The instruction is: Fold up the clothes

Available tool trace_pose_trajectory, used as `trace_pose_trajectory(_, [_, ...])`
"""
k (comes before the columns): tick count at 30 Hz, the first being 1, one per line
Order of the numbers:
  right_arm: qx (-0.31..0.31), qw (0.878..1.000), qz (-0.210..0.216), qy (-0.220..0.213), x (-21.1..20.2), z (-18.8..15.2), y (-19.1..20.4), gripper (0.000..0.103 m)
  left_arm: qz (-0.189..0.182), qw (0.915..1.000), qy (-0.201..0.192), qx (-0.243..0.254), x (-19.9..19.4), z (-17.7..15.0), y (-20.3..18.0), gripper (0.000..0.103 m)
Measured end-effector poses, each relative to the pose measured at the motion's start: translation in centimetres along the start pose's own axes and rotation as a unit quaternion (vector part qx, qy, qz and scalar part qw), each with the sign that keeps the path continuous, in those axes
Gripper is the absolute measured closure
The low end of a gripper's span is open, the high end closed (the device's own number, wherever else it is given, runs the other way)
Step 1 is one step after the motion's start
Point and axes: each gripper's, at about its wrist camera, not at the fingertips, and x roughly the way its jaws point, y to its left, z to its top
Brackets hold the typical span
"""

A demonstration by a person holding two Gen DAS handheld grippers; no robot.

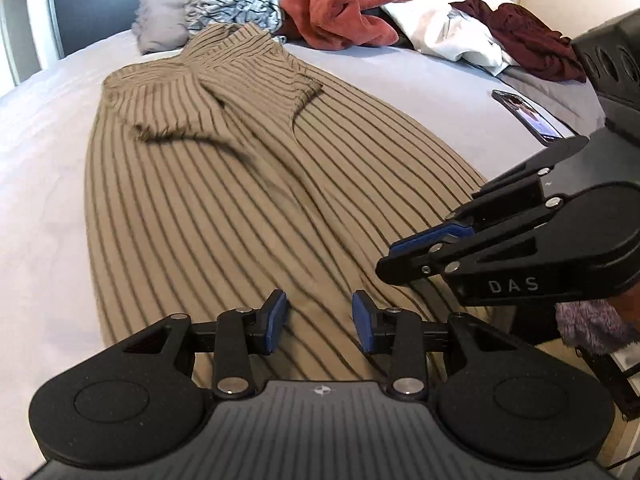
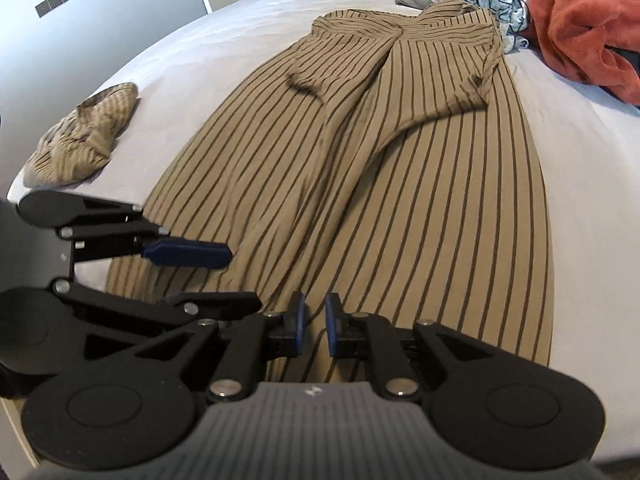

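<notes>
A tan dress with dark stripes (image 1: pixel 224 208) lies flat and lengthwise on the pale bed sheet (image 1: pixel 36 152), its short sleeves folded in over the chest. My left gripper (image 1: pixel 320 320) hovers open over the near hem, with nothing between its blue pads. My right gripper (image 2: pixel 316 320) is just above the same hem, jaws a narrow gap apart and empty. In the left wrist view the right gripper (image 1: pixel 400 256) sits close on the right. In the right wrist view the left gripper (image 2: pixel 236 276) sits close on the left, over the dress (image 2: pixel 400 184).
A heap of clothes lies at the far end: a rust-red garment (image 1: pixel 344 0), a light striped one (image 1: pixel 240 0), a white one (image 1: pixel 452 32), a maroon one (image 1: pixel 528 40). A phone (image 1: pixel 528 114) lies on the sheet. A small crumpled striped cloth (image 2: pixel 84 136) sits near the bed's edge.
</notes>
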Motion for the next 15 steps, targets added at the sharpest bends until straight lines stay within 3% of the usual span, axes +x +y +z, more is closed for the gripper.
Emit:
trace_pose_trajectory(8, [0.004, 1.000, 0.016, -0.012, -2.0, -4.5, 1.4, 0.089, 0.016, 0.9994, 0.005, -0.030, -2.0, -3.7, -2.3, 0.068])
trace_pose_trajectory(12, [0.015, 1.000, 0.015, 0.018, -2.6, -6.6, 0.9, 0.088, 0.015, 0.9987, 0.040, -0.028, -2.4, -4.9, -2.7, 0.068])
trace_pose_trajectory(15, [0.004, 0.999, 0.001, 0.040, -2.7, -7.8, 0.6, 0.086, 0.013, 0.9958, 0.061, -0.068, -2.8, -6.1, -2.0, 0.068])
